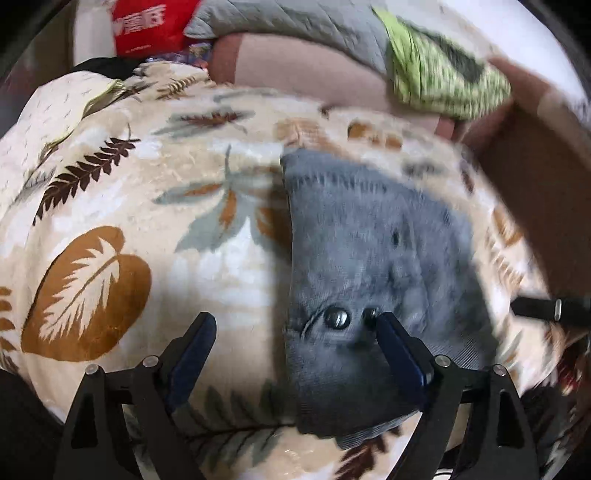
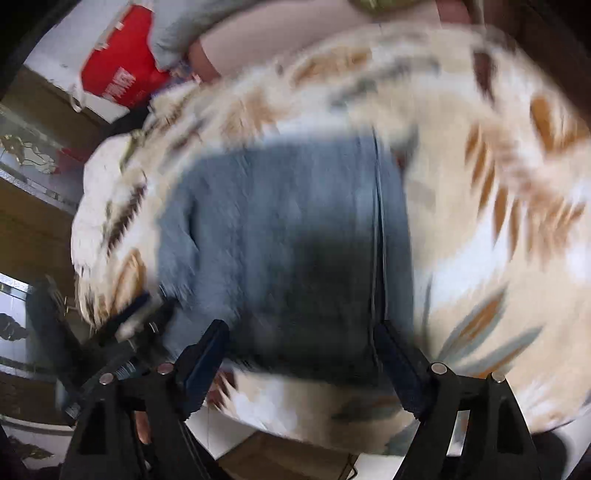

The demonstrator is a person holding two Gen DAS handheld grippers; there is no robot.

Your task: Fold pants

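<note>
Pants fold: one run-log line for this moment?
pants: folded, on leaf-print blanket | left gripper: open, empty | right gripper: open, empty, over pants

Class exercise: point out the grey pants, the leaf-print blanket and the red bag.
grey pants (image 1: 369, 236), left wrist view, middle of the folded fabric.
leaf-print blanket (image 1: 88, 291), left wrist view, brown leaf print.
red bag (image 1: 147, 26), left wrist view, its printed face.
</note>
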